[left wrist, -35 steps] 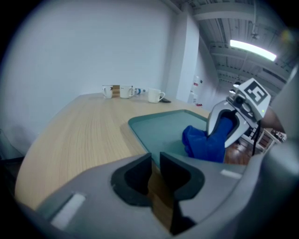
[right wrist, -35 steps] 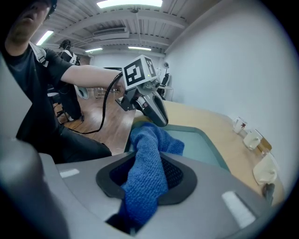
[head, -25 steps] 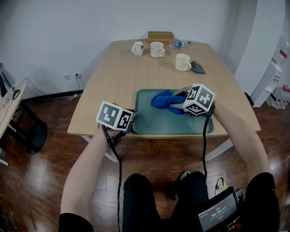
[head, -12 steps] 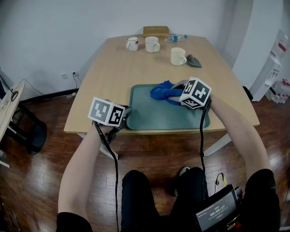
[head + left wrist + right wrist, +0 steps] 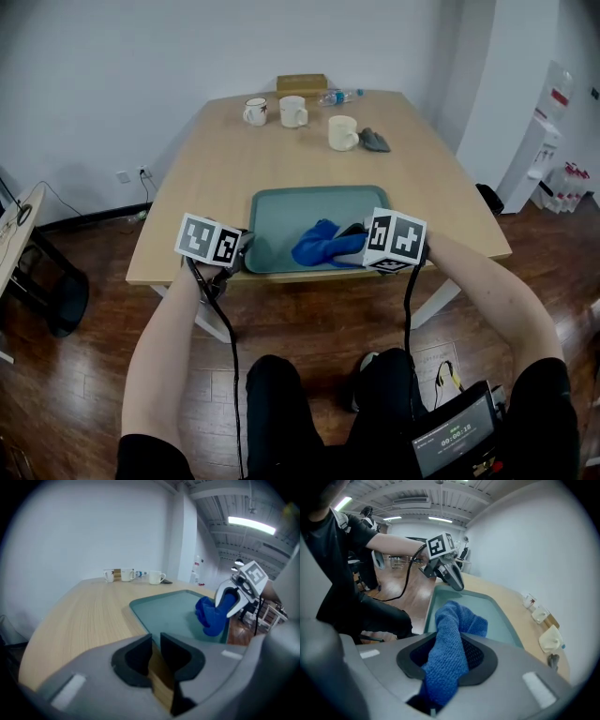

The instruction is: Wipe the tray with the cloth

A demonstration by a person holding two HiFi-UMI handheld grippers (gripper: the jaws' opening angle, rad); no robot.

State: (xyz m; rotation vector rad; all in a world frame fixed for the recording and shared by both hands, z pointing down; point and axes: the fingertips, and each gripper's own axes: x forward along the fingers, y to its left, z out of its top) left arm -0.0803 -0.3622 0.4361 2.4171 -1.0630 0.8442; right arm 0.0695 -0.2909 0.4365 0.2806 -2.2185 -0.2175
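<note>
A teal tray (image 5: 300, 206) lies at the near edge of the wooden table (image 5: 206, 178). A blue cloth (image 5: 319, 247) rests bunched on the tray's near part, and my right gripper (image 5: 349, 246) is shut on it. In the right gripper view the cloth (image 5: 457, 620) fills the gap between the jaws and trails onto the tray (image 5: 497, 616). My left gripper (image 5: 242, 259) sits at the tray's near left corner, its jaws narrowly apart and pinched on the rim. The left gripper view shows that corner (image 5: 145, 620) at the fingertips, with the cloth (image 5: 211, 618) and right gripper (image 5: 230, 603) further right.
At the table's far end stand three mugs (image 5: 255, 111) (image 5: 292, 111) (image 5: 342, 132), a water bottle (image 5: 335, 96), a cardboard box (image 5: 302, 84) and a small grey rag (image 5: 375, 141). My legs and the wooden floor (image 5: 84, 375) lie below the near edge.
My right gripper has dragged the blue cloth from the tray's far right part toward its near edge. The left gripper has stayed at the tray's corner.
</note>
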